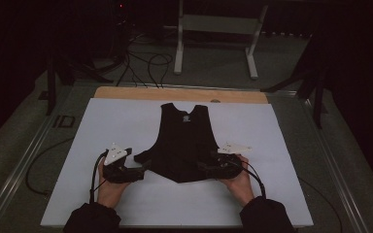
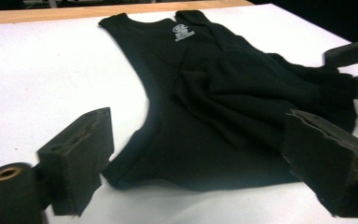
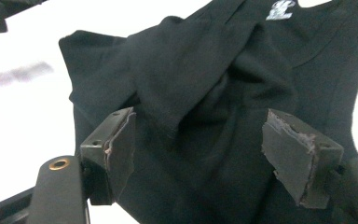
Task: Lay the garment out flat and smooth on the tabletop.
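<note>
Nearest the camera, a person's two forearms in dark sleeves come in over the near edge of a white table (image 1: 68,194), each hand holding a pair of tongs. The left tongs (image 1: 143,170) lie low at the lower left corner of a black vest (image 1: 182,141); their jaws stand wide apart with the hem corner between them, and nothing is pinched. The right tongs (image 1: 205,167) sit at the vest's lower right edge; their jaws are also apart, above folded cloth, with no grip that I can see.

The vest lies in the middle of the table, neck and white label (image 2: 182,32) pointing away from the person. Its upper half is flat. Its lower half is bunched, with a fold of cloth thrown across the front.

Judging by this, the work in hand is folding or straightening the vest, and the tongs are between grips. The next move probably calls for each pair to close on a hem corner, taking a single clean layer, not the bunched heap, then pulling evenly so the cloth does not twist.

Beyond the vest is a wooden strip (image 1: 179,93) along the table's far edge, then cables and a white frame (image 1: 218,29) on the dark floor. No containers are on the table
</note>
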`<state>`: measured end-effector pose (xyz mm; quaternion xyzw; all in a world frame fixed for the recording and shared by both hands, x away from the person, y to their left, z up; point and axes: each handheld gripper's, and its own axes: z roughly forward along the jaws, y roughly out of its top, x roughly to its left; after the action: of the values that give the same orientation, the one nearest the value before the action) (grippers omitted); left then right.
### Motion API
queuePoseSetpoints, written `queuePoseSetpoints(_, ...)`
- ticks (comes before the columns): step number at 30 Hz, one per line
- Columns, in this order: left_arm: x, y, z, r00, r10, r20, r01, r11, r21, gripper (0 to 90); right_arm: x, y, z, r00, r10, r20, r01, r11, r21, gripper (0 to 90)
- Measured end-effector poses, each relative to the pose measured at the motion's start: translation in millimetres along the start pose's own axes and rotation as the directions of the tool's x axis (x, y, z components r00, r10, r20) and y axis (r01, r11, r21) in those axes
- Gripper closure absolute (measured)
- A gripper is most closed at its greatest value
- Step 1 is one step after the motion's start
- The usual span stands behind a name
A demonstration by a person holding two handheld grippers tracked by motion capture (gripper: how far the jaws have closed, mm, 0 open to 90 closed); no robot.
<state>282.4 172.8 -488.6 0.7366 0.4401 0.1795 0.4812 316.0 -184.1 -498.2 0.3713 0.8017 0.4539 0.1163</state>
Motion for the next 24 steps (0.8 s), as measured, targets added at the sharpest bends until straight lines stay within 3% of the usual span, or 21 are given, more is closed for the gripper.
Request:
queuePoseSetpoints(8, -1.3, -2.8, 8.6, 1.0, 0.005, 0.004, -0.005, 0.9997, 0.022, 1.6, 8.1, -4.8, 17.7, 0.9996, -0.024, -0.015, 0.024, 0.999, 0.046, 35.1)
queuePoseSetpoints(12, -2.7, -4.3, 14.7, 0.9999, 0.01, 0.005, -0.01, 0.999, 0.044, 1.9, 9.9, -5.3, 27.0, 0.9993, -0.013, -0.034, 0.015, 0.998, 0.06, 49.9)
queuePoseSetpoints(14, -3.6, -4.7, 16.5, 0.9998, 0.015, 0.013, -0.015, 0.9986, 0.05, 2.2, 11.3, -6.0, 29.9, 0.9986, -0.017, -0.05, 0.02, 0.997, 0.071, 66.6)
queuePoseSetpoints(16, -4.6, -4.8, 16.9, 0.9996, 0.021, 0.02, -0.022, 0.9986, 0.048, 3.0, 14.0, -5.1, 28.0, 0.996, -0.06, -0.066, 0.064, 0.996, 0.06, 79.4)
queuePoseSetpoints(18, -5.1, -4.9, 17.2, 0.9994, 0.026, 0.022, -0.027, 0.9983, 0.052, 3.3, 16.7, -1.6, 22.1, 0.9937, -0.091, -0.065, 0.094, 0.995, 0.034, 86.3)
queuePoseSetpoints(22, -5.6, -5.4, 18.6, 0.9992, 0.027, 0.029, -0.029, 0.9977, 0.061, 4.0, 11.2, 6.1, 5.4, 0.9949, -0.093, -0.039, 0.092, 0.995, -0.037, 87.0)
queuePoseSetpoints(24, -6.8, -5.4, 19.3, 0.999, 0.031, 0.032, -0.033, 0.9973, 0.065, 5.0, 3.5, 8.4, -3.9, 0.9977, -0.067, -0.007, 0.067, 0.996, -0.06, 87.0)
